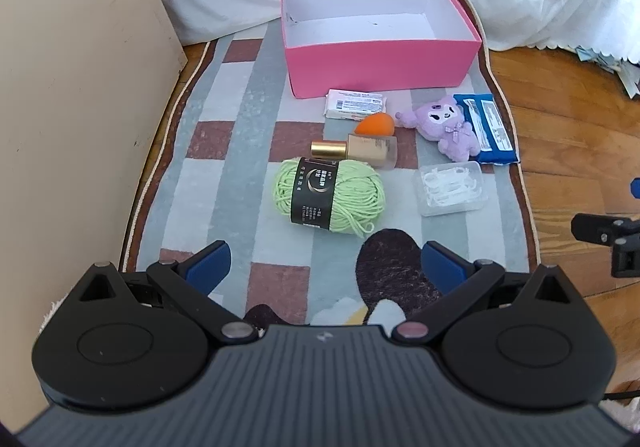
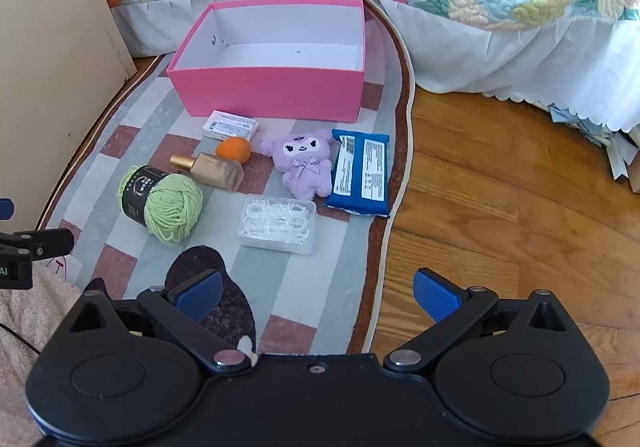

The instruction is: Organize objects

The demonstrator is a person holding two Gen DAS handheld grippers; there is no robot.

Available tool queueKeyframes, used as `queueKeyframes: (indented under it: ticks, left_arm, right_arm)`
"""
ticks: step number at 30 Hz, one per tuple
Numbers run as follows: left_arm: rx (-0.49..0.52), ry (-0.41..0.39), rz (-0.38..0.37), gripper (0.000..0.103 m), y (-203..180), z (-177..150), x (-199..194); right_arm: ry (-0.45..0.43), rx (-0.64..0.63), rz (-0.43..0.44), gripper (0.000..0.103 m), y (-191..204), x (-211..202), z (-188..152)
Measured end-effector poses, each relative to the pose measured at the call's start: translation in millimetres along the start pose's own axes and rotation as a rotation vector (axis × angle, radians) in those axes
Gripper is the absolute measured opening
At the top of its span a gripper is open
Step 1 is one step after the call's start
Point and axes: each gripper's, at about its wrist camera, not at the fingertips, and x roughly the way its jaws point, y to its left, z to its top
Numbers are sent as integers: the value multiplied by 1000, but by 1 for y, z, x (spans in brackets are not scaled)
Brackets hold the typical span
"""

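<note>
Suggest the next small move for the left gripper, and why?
Probably ease the left gripper forward and down over the green yarn ball. It lies straight ahead, nearest of the loose items on the rug, and the jaws stand wide open and hold nothing. The pink box behind is still empty.

Not much is actually readable here. The yarn ball has a black band with a round logo and small pale characters, too blurry to make out. The white packet and the blue wipes pack both carry printed labels with barcodes, but the text is too small to read.
</note>
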Motion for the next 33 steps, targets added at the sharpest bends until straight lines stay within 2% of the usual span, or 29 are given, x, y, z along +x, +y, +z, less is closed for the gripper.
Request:
queueKeyframes:
  ticks: [5,10,14,16,19,24,28,33]
  left_arm:
    - [22,-15,4,103,-3,-1,-1]
    - [72,-37,24,103,0,8,-5]
    - [98,-73,27,103,14,23,-16]
    - [104,-81,19,103,23,31,-18]
    - [107,-58,-18,101,37,45,-9]
    - [72,-15,-71,101,54,68,21]
    - [-4,17,-150,101,67,84,54]
    - [-10,56,-170,100,69,91,93]
  right_arm:
    - [-9,0,-57,103,0,1,2]
    - [-32,-14,-34,103,3,-4,7]
    - [-80,-68,25,103,12,-17,16]
    - [-154,-91,80,102,15,-28,17]
    - [-212,-117,148,102,22,-31,22]
    - [-165,-56,311,101,29,-3,44]
    - [-103,-34,379,101,38,22,66]
    - [-25,-91,417,101,65,53,70]
